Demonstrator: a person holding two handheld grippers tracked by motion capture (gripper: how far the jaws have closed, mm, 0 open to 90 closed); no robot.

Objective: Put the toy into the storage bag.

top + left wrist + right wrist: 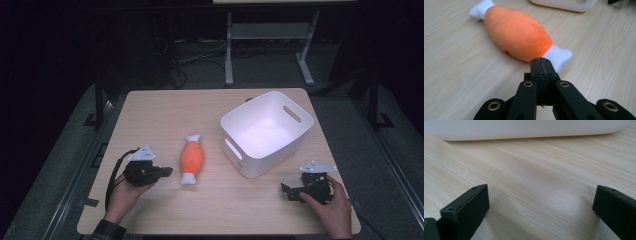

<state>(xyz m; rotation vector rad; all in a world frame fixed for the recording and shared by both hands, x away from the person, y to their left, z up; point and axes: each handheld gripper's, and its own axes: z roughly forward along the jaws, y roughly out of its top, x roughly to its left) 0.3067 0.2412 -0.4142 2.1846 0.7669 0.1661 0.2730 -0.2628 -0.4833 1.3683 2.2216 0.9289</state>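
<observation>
Orange plush toy (191,159): drumstick shape with white ends, lying flat on the counter (165,112), between the left tongs and the white bin; not lifted, not gripped.
White bin (250,160): plastic, handle slots in the walls, standing on the right half of the counter; interior seen bare from the high view, nothing placed in it.
Left tongs (167,171): held in the left hand just beside the toy's near white end; in the left gripper view (541,67) the jaws are seen pressed together, clenched on nothing, with the toy (517,33) lying just beyond the tips, apart from them.
Right tongs (286,190): held low on the counter near the bin's front corner, well apart from the toy; in the right gripper view the jaws are seen spread wide, released, bare wood between them, the bin wall (524,130) across the top.
Work judged in hand: toy to be picked up, and likely dropped into the bin, going by the layout.
Done: approach of the left tongs to the toy is judged complete or nearly so; nothing else.
Left: jaws to be reopened, set around the toy's body or a white end, closed; toy lifted, carried right, released over the bin.
Progress: judged very early, the grasp not yet made.
Risk: soft round body could slip if only the narrow end is pinched.
Contact left tongs/toy: none seen; a gap is visible.
</observation>
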